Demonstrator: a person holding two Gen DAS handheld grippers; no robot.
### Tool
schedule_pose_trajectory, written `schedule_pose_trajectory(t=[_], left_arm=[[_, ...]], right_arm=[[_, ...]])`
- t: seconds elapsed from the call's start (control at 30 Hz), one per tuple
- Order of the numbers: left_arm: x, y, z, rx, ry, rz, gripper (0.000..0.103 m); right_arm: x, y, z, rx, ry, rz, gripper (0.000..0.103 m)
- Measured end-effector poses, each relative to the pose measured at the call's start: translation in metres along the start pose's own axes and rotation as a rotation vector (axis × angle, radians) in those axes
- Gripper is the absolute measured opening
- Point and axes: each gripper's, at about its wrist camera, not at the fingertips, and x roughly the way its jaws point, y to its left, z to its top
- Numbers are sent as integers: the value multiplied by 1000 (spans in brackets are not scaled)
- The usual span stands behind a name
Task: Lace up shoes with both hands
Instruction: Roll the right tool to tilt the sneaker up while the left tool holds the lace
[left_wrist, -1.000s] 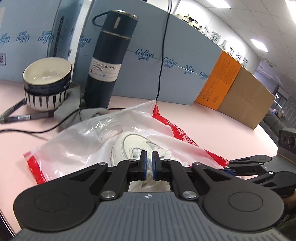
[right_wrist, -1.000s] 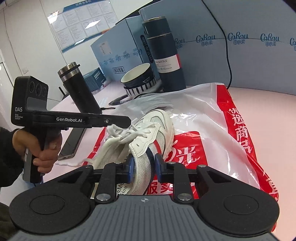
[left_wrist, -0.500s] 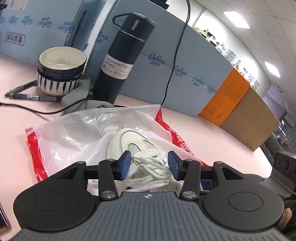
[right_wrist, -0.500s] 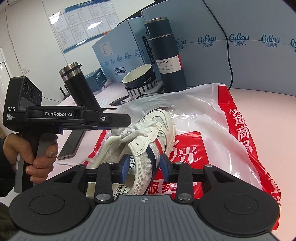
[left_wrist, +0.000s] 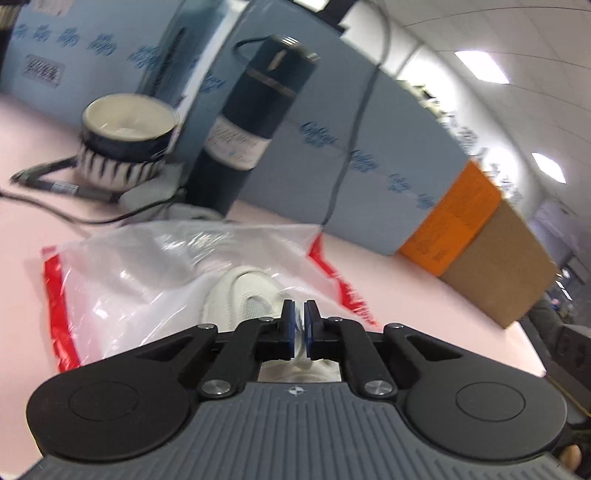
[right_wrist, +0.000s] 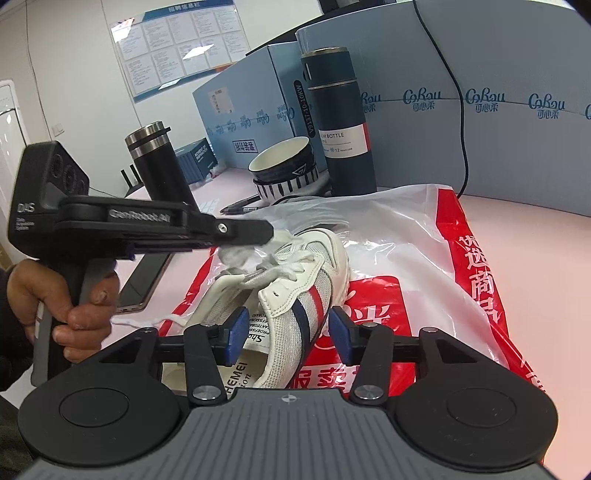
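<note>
A white sneaker (right_wrist: 306, 280) with blue and red stripes lies on a red and clear plastic bag (right_wrist: 406, 240), toe pointing away. Its white laces (right_wrist: 291, 266) are loose over the tongue. My left gripper (right_wrist: 267, 234), held by a hand (right_wrist: 81, 314), reaches in from the left above the laces and is shut on a bunch of lace (right_wrist: 236, 254). In the left wrist view its pads (left_wrist: 299, 321) stand nearly together over the shoe's toe (left_wrist: 236, 295). My right gripper (right_wrist: 288, 332) straddles the shoe's side wall near the collar; its jaws are opening and the pads stand clear of it.
Behind the bag stand a dark vacuum bottle (right_wrist: 340, 122), stacked striped bowls (right_wrist: 284, 170), pens (right_wrist: 240, 203) and a black tumbler (right_wrist: 159, 166). A phone (right_wrist: 144, 280) lies left of the shoe. Blue boxes (right_wrist: 498, 110) wall the back; an orange box (left_wrist: 454, 218) and a cardboard box (left_wrist: 498, 266) stand far right.
The left gripper opened over the laces, then shut again on them while rolling slightly. The right gripper let go of the shoe's side wall and its jaws widened.
</note>
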Motion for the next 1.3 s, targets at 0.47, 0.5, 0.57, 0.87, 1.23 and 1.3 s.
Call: schedule_pose_trajectory(t=[0.47,0.5,0.57,0.87,1.23,1.3], left_arm=[[19,10,22,88,133,50,9],[19,11,24,105,142,64,17],[18,12,27,135,150,79,30],[38,2,21,204,178,67,31],[17,-14,17,319,79,20,1],[5,-17,19,310,60,-21,1]], right_arm=[[0,11,0,-50,2,1,54],[-1,11,0,-51,-6,-3,57],[-3,10,0,-45,-19,-9,57],[-1,7,0,-24,-22,-2,57],[-4,3,0,-12,-33,-13,57],[-4,4,0,-20,-30,-15,57]])
